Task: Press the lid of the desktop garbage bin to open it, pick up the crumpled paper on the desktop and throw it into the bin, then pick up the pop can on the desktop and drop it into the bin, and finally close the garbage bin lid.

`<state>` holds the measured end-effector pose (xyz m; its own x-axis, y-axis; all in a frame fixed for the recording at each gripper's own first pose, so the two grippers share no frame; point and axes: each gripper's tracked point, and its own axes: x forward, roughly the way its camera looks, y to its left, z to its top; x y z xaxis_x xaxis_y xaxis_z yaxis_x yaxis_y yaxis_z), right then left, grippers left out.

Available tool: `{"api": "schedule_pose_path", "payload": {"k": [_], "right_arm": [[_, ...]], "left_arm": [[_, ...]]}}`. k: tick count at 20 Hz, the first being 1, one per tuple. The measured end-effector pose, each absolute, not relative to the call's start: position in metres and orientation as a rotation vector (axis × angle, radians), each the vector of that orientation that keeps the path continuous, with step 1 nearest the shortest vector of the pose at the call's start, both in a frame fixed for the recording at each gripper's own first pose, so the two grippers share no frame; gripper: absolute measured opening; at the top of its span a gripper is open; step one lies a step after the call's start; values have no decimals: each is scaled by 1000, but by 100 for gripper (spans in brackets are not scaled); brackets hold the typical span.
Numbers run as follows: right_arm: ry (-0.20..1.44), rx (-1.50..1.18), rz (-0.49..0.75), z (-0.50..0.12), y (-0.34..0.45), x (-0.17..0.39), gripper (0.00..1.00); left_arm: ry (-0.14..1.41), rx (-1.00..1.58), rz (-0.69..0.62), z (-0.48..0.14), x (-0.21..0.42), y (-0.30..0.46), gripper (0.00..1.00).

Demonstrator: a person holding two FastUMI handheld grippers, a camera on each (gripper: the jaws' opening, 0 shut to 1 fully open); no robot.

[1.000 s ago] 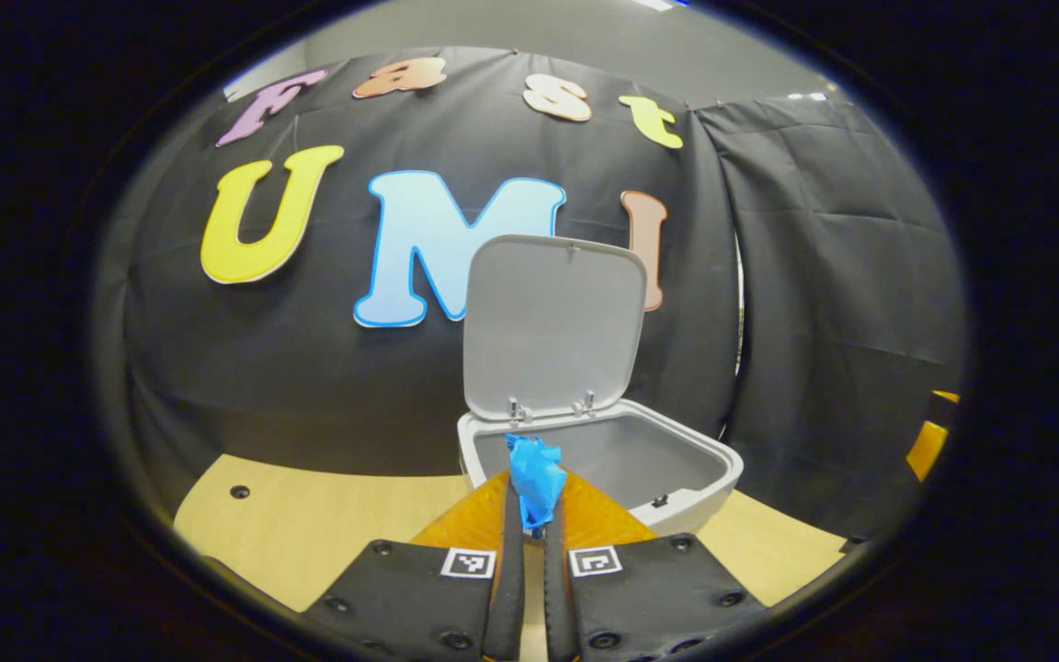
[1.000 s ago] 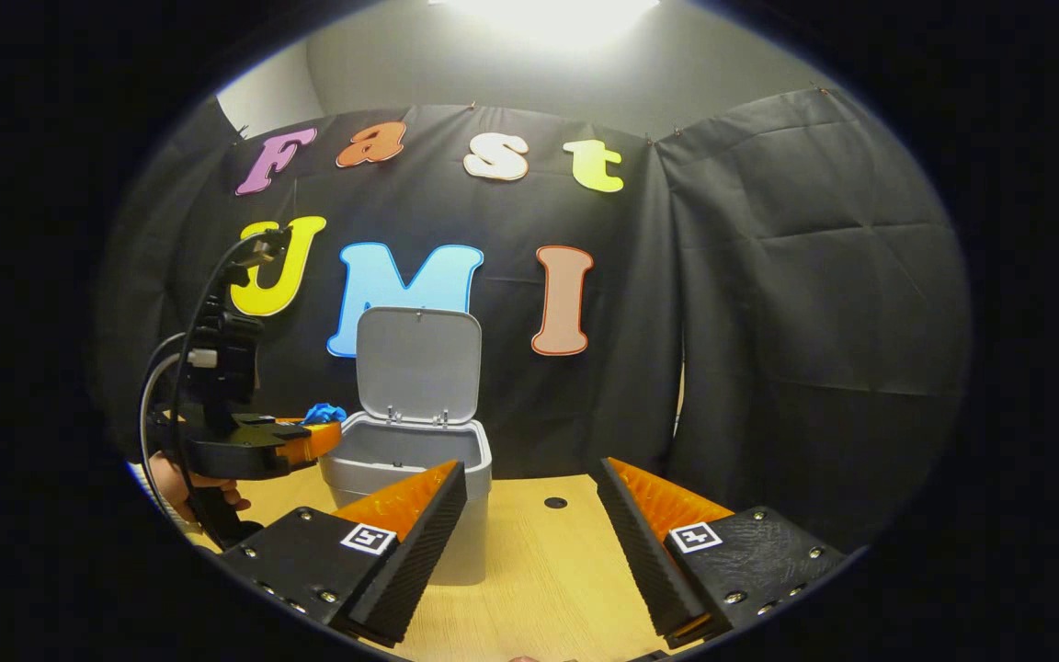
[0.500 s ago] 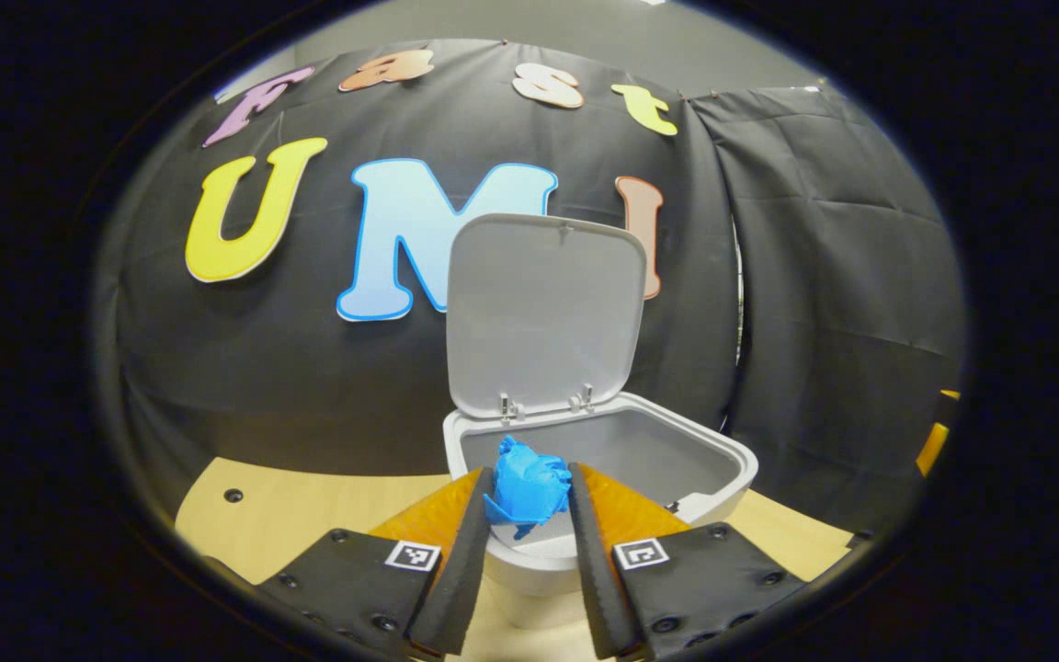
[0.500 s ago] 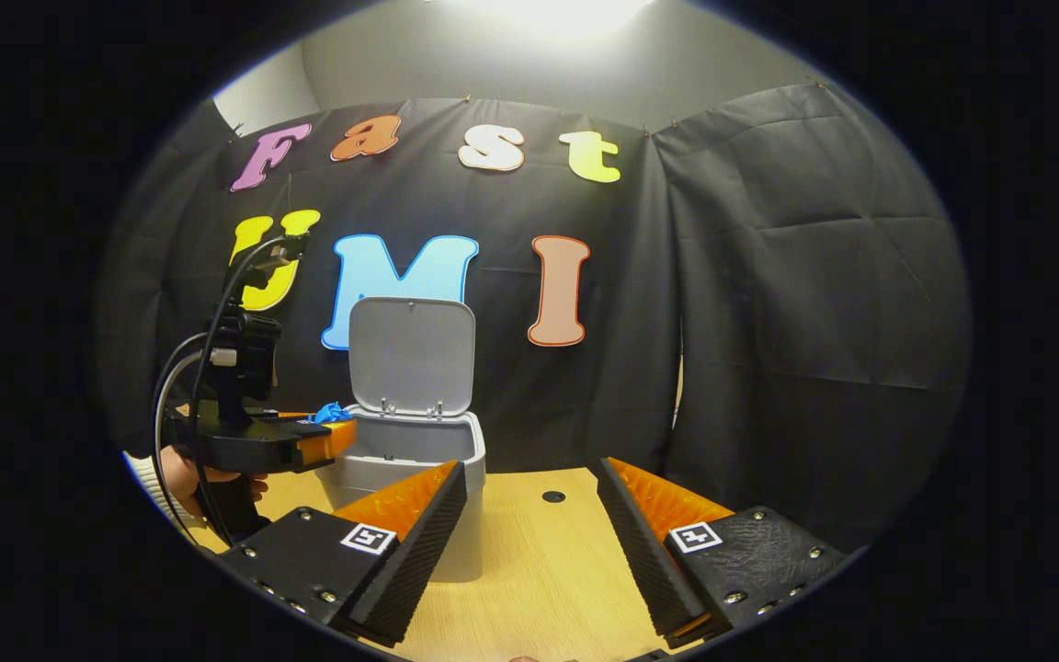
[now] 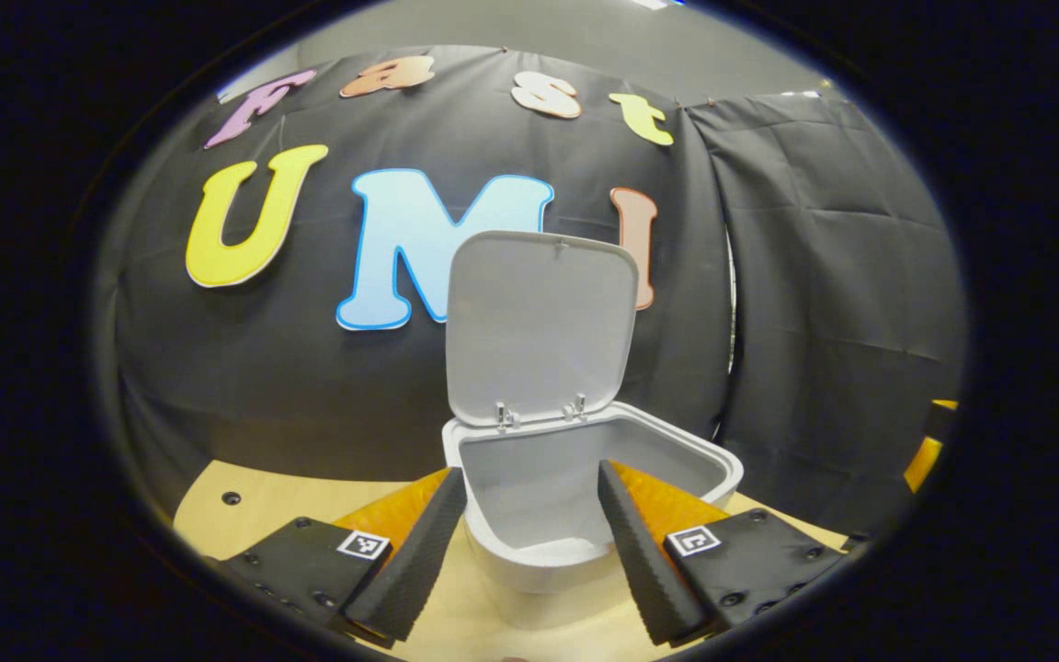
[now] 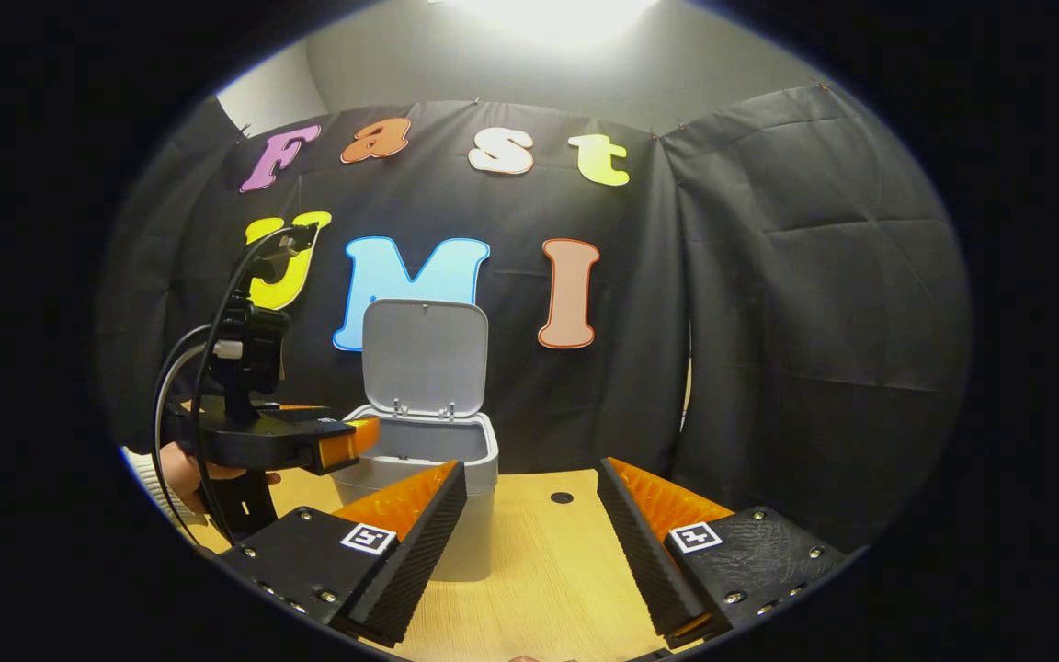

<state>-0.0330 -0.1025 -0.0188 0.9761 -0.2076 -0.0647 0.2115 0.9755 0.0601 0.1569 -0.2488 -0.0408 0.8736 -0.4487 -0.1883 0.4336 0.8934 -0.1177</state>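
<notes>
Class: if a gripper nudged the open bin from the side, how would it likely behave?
The bin looks like thin plastic, so it is probably light and would slide on the smooth table. Its lid stands upright, raising its weight, so it might tip backward.

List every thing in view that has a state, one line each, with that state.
garbage bin: upright on the table, open at the top.
lid: raised, standing up on its hinges at the back.
left gripper: open, nothing between the fingers, at the bin's near rim.
right gripper: open, holding nothing, above the table.
table: bears the bin.
</notes>
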Motion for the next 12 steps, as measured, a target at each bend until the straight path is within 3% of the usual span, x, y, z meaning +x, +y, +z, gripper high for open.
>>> {"api": "schedule_pose_path", "payload": {"k": [12], "right_arm": [[102, 51, 11, -45, -35, -25, 94]], "left_arm": [[147, -90, -348, -23, 103, -169, 96]]}}
